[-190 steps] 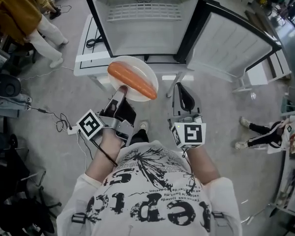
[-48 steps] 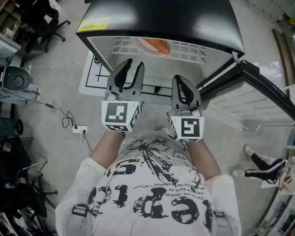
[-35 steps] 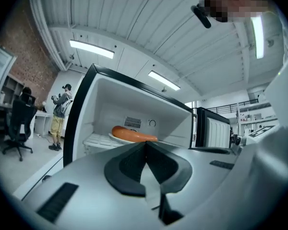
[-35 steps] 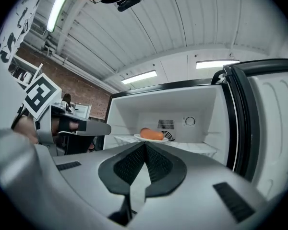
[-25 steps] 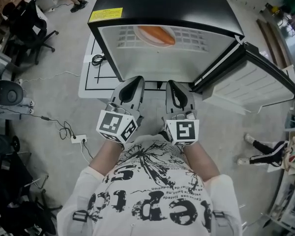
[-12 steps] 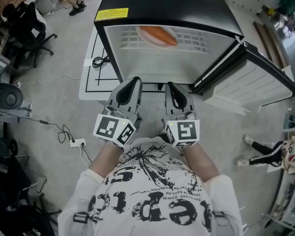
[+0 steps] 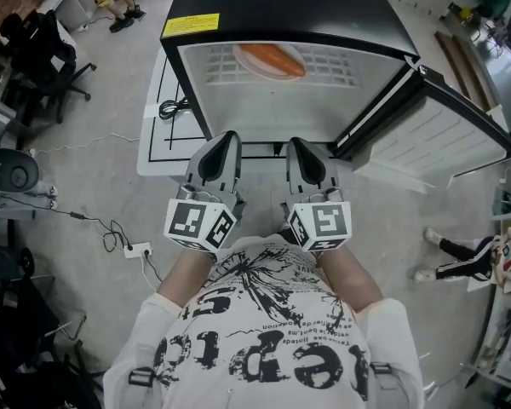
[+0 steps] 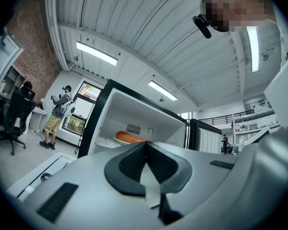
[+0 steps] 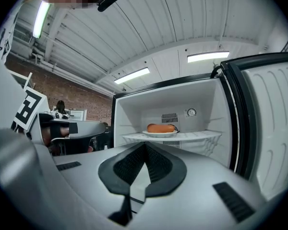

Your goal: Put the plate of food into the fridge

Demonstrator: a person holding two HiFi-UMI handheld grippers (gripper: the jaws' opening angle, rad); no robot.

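Grey floor [image 7: 77, 177] on every side in the head view, with cables and a power strip [image 7: 134, 250] at 9 o'clock. At 12 o'clock, black fridge [image 7: 281, 7] on a white table [image 7: 163, 122], door [image 7: 443, 135] swung wide toward 3 o'clock. Plate of food [image 7: 271, 61] on the wire shelf [image 7: 332, 65] inside, left of the shelf's middle and well apart from both tools. Left tool [image 7: 227, 138] and right tool [image 7: 297, 145] side by side at centre, pointing to 12 o'clock at the open cabinet.

Left gripper view: jaws pressed together at 6 o'clock, nothing between them. Just above their tip, the plate with its long orange sausage [image 8: 129, 137] on the shelf. Standing person [image 8: 57, 116] and office chair [image 8: 12, 121] at 9 o'clock, strip lights [image 8: 97, 53] overhead.

Right gripper view: jaws closed on nothing at 6 o'clock. Straight beyond, the plate on the shelf, with a round dial [image 9: 191, 112] on the back wall at 2 o'clock from it. Door edge-on at 3 o'clock. Left tool at 9 o'clock, against a brick wall [image 9: 81, 99].
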